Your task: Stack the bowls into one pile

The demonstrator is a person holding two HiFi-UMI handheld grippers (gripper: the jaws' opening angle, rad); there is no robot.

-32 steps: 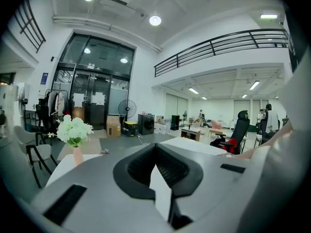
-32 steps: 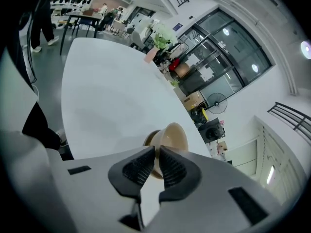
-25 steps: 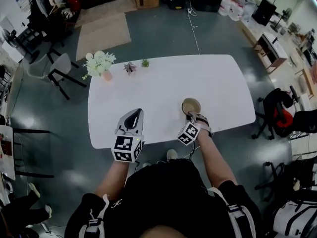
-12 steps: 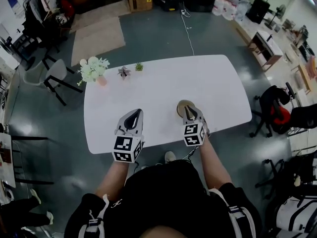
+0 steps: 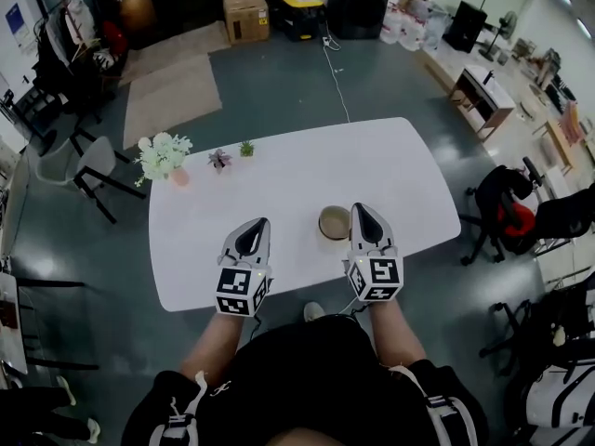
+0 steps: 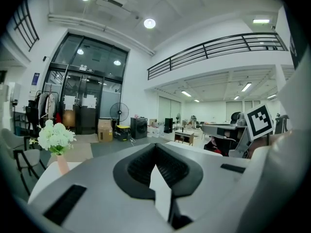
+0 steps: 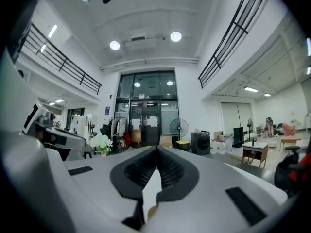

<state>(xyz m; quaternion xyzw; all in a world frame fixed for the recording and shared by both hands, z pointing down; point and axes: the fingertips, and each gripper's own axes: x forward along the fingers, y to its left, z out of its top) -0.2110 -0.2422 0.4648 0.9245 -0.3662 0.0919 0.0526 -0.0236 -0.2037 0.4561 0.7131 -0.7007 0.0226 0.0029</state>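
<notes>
A tan bowl pile (image 5: 334,222) sits on the white table (image 5: 400,170), near its front edge. My right gripper (image 5: 359,208) hangs in the air just right of the bowls, level and upright, jaws shut with nothing in them. In the right gripper view its tips (image 7: 156,149) meet against the room behind, and a sliver of tan bowl (image 7: 152,211) shows below the jaws. My left gripper (image 5: 256,222) hovers to the left of the bowls, apart from them. Its jaws (image 6: 155,147) are shut and hold nothing.
A vase of white flowers (image 5: 163,156) and two small potted plants (image 5: 220,159) (image 5: 246,147) stand at the table's far left. Chairs stand on the left (image 5: 93,170) and right (image 5: 507,203) of the table. A cable (image 5: 337,77) runs across the floor beyond.
My right gripper has let go of the bowl's rim, risen, rolled upright and shut its jaws. The bowl stays on the table. My left gripper shifted slightly.
</notes>
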